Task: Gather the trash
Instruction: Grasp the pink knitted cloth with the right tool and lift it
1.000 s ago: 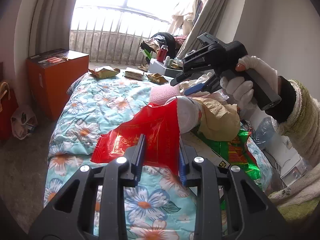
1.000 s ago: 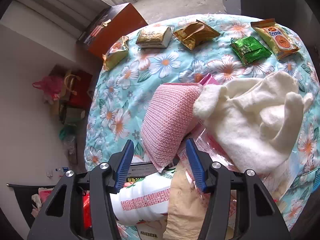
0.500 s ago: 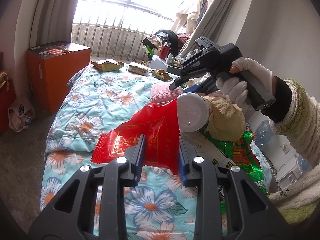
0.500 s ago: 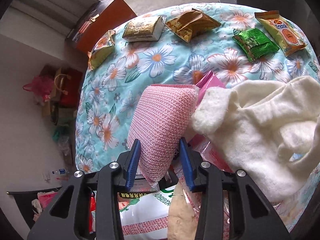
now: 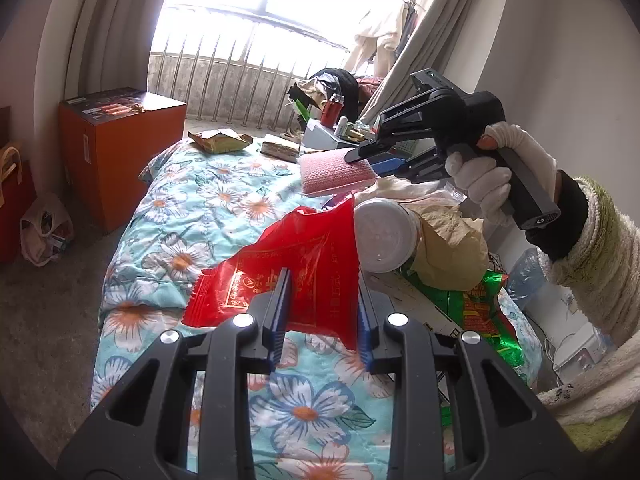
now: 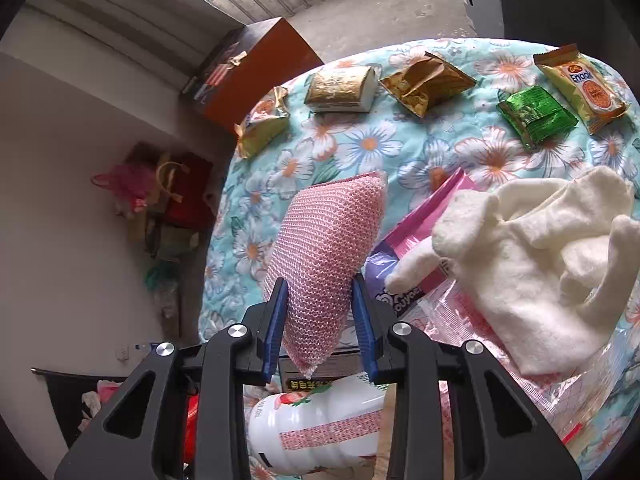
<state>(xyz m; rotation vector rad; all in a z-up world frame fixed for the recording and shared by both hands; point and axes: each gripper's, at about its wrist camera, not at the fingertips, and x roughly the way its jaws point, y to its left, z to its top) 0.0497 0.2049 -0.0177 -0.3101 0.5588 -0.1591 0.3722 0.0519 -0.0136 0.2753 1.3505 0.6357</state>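
My left gripper [image 5: 324, 292] is shut on a red plastic wrapper [image 5: 288, 268], held up over the flowered bed cover [image 5: 192, 208]. A white bottle [image 5: 384, 236], crumpled brown paper [image 5: 448, 240] and a green wrapper [image 5: 476, 308] lie piled just behind it. My right gripper [image 6: 318, 292], gripped by a white-gloved hand [image 5: 488, 172], points steeply down. Its jaws are closing with a pink mesh sponge [image 6: 328, 248] between them, and the blue pads press on both its sides. The same sponge [image 5: 332, 172] shows in the left wrist view under the right gripper [image 5: 372, 160].
At the bed's far end lie a green packet [image 6: 536, 114], a yellow biscuit pack [image 6: 582, 88], a crumpled gold wrapper [image 6: 428, 82] and a gold box [image 6: 340, 90]. A fluffy white garment [image 6: 532, 264] covers pink bags. An orange box [image 5: 120, 148] stands left of the bed.
The right jaws have narrowed from well apart to pressing on the pink sponge, which has tipped up off the pile. The left gripper keeps the red wrapper and has hardly moved.
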